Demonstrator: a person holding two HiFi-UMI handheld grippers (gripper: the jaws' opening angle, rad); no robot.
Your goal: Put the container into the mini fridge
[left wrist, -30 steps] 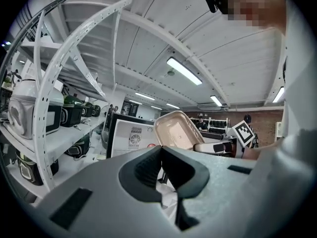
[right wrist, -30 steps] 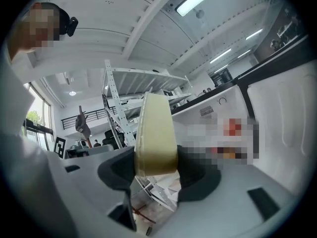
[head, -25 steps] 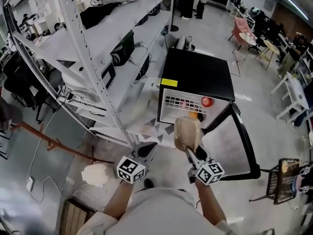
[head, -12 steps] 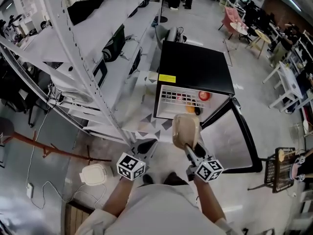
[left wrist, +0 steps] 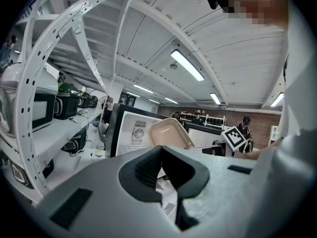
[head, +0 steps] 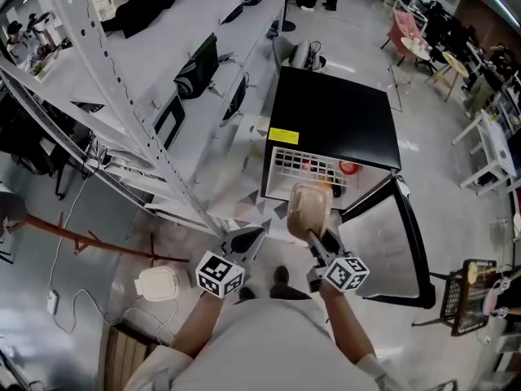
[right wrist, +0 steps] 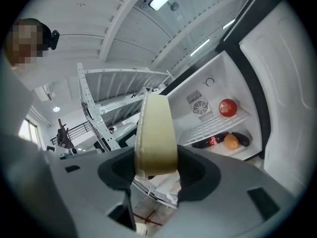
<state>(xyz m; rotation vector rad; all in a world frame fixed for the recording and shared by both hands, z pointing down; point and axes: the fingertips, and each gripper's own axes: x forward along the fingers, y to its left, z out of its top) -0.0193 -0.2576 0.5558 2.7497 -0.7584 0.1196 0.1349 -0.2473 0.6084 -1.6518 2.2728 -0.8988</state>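
Because the mini fridge (head: pixel 334 125) stands with its door (head: pixel 383 243) swung open straight ahead of the right hand-held gripper (head: pixel 313 236), we carry the container (head: pixel 308 208) edge-on. It is clamped between that gripper's jaws and projects forward from them, short of the opening and not yet inside. We judge that this narrow grip suits sliding it onto the wire shelf (right wrist: pixel 218 125) beyond the jaws, where a red fruit (right wrist: pixel 228 107) sits. The left hand-held gripper (left wrist: pixel 162 150), jaws together and empty, hangs just beside the right one, out of the approach path.
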